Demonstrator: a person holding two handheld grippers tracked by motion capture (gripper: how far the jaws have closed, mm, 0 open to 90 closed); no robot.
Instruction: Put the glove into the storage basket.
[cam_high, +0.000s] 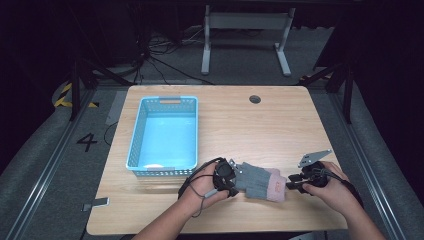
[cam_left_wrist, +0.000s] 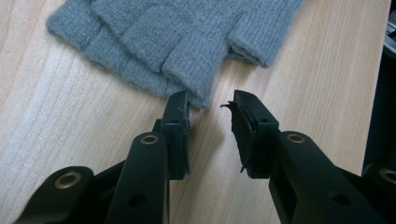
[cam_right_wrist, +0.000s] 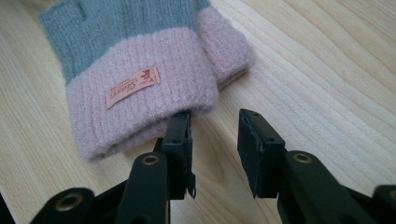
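A light wooden table (cam_high: 280, 125) stands on grey carpet (cam_high: 35, 150); beyond it, a white desk frame (cam_high: 245, 30) and cables (cam_high: 165, 55) sit in darkness.

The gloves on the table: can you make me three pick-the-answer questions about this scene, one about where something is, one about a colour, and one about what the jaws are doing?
1. Where do the gloves lie?
A. In the basket
B. On the table, between the two grippers
C. On the floor

2. What colour are the glove cuffs?
A. Pink
B. Yellow
C. Black

3. How do the jaws of the left gripper stand?
A. Clamped tight on the basket's rim
B. Shut with nothing near them
C. Open, at the gloves' finger end

Answers:
1 B: the high view shows them on the wooden table, to the right of the blue basket, with the left gripper at one end and the right gripper at the other.
2 A: the right gripper view shows pink cuffs on grey knit.
3 C: the left gripper view shows a gap between them.
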